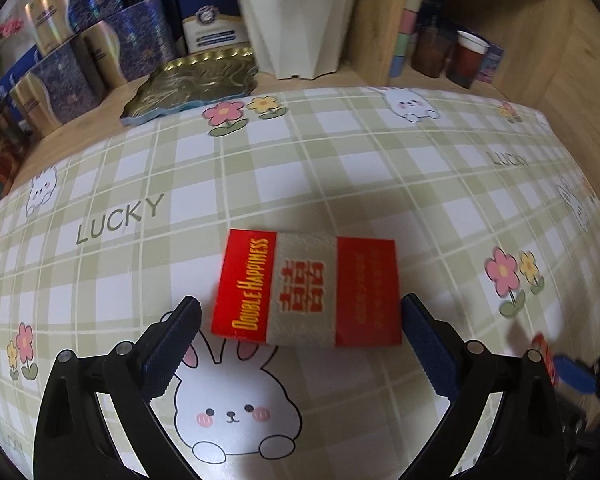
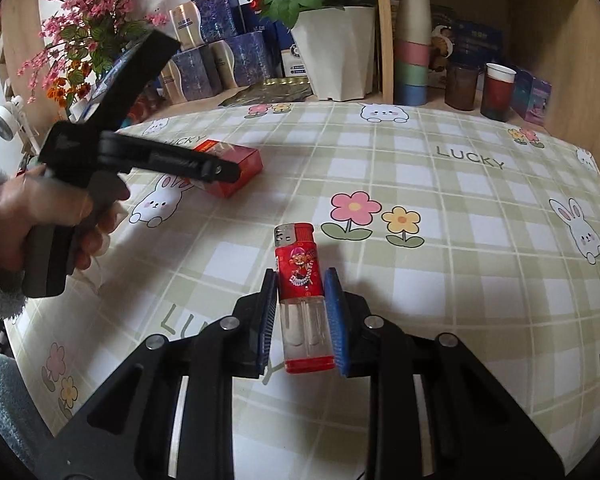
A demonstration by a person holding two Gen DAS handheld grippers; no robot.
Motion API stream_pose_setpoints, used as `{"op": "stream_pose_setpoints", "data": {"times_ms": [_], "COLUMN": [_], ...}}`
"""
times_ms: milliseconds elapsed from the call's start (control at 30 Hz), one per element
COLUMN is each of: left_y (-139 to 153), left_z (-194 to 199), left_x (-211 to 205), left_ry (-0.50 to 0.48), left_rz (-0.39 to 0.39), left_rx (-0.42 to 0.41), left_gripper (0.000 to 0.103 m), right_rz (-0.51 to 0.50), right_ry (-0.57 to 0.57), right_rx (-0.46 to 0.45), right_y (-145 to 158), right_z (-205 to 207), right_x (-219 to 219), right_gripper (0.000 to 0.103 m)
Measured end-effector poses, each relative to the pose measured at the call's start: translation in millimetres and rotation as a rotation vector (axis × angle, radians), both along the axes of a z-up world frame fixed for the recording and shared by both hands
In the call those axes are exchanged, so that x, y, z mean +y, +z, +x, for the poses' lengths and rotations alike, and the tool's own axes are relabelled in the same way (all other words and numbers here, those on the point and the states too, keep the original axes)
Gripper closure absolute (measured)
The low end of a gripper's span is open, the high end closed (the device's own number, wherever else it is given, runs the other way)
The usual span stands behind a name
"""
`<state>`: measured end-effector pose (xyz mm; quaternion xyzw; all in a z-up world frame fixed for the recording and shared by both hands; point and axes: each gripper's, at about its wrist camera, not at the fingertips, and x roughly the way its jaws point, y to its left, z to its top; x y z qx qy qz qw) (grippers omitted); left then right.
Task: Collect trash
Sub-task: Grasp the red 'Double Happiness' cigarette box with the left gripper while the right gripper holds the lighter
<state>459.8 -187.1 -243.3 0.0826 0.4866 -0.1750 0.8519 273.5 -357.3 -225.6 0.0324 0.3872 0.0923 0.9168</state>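
The right gripper (image 2: 300, 312) has its blue ribbed fingers (image 2: 337, 320) pressed against both sides of a plastic lighter (image 2: 300, 300), red-labelled on top with a clear tank and red base. The left gripper (image 1: 300, 332) stands wide open, its fingers (image 1: 428, 344) flanking a flat red-and-grey cardboard cigarette pack (image 1: 308, 288) lying on the tabletop (image 1: 340, 168), without pressing on it. A glossy checked cloth with rabbits and flowers covers the tabletop. Along the back stand a white faceted planter (image 1: 300, 20), shiny blue boxes (image 1: 80, 60), a gold embossed tray (image 1: 196, 80) and stacked pastel cups (image 2: 410, 68). A hand (image 2: 40, 216) in a fluffy sleeve holds the left gripper.
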Motion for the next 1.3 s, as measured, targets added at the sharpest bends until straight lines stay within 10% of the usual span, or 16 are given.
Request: {"op": "stream_pose_setpoints", "data": {"times_ms": [367, 733, 1300], "left_y": [20.7, 56.6, 82.9], "left_z": [-48.4, -133.1, -282.0], "left_x": [10.8, 85.2, 171.5], "left_ry": [-0.077, 0.073, 0.141], "left_rz": [-0.028, -0.174, -0.185], "left_rx": [-0.059, -0.074, -0.118], "left_gripper": [0.018, 0.018, 0.018], "right_rz": [0.016, -0.084, -0.009], "right_ry": [0.003, 0.002, 0.079], "right_rx": [-0.001, -0.034, -0.109], "right_y": [-0.2, 6.2, 70.7], "right_z": [0.7, -13.4, -122.6], "right_x": [-1.9, 14.2, 70.1], "right_gripper": [0.076, 0.076, 0.076]}}
